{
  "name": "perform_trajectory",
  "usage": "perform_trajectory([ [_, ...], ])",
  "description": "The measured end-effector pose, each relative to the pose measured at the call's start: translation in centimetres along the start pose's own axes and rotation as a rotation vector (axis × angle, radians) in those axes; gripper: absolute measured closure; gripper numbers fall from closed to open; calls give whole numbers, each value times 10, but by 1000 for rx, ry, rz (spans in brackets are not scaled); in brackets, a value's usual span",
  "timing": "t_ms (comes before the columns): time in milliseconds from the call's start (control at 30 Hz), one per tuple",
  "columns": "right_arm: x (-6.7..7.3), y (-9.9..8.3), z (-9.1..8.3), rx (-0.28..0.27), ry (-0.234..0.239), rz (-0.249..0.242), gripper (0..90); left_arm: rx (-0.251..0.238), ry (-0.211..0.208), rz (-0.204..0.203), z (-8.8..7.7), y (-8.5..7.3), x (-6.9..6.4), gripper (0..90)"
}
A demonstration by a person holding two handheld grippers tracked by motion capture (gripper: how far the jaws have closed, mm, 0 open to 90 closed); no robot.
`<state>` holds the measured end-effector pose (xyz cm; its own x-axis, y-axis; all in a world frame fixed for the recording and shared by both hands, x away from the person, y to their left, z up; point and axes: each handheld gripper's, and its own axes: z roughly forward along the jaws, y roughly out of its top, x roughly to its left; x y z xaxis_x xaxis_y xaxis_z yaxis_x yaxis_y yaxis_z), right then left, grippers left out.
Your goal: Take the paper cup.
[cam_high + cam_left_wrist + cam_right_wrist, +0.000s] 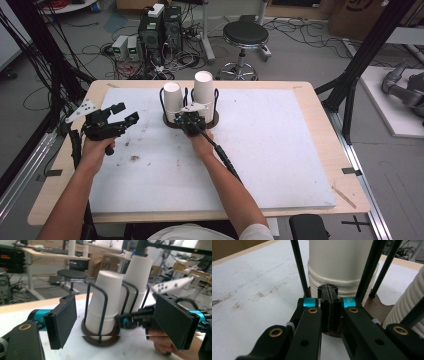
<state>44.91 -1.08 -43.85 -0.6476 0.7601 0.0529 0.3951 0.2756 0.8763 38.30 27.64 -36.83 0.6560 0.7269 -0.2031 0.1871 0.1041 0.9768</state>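
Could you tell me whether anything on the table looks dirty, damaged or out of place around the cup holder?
The white mat carries brownish smudges, mostly on its left half near the left gripper. The two cup stacks stand upright in the black wire holder, one taller than the other. Nothing is spilled or tipped.

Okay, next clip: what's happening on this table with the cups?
A person at the table holds tongs in each hand. The right tongs are shut, pads together, pressed up against the dark base of a wire cup holder that carries two stacks of white paper cups. Whether they pinch anything is unclear. The left tongs are open and empty, off to the left above the white mat, pointing toward the holder.
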Motion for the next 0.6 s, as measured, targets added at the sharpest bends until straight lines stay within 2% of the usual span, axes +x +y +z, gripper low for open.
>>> perform_trajectory([
  [67, 0, 0, 0, -1, 3, -2, 900, -1, -7, 1, 6, 7, 2, 186],
  [233, 0, 0, 1, -3, 3, 2, 900, 53, -12, 28, 24, 22, 4, 186],
  [333, 0, 0, 1, -4, 3, 1, 900, 63, -15, 44, 36, 32, 5, 186],
  [467, -1, 0, 1, -5, 6, 6, 900, 89, -36, 55, 55, 43, 5, 190],
  [600, -1, 0, 1, -9, 10, 12, 900, 125, -37, 64, 78, 50, 5, 190],
])
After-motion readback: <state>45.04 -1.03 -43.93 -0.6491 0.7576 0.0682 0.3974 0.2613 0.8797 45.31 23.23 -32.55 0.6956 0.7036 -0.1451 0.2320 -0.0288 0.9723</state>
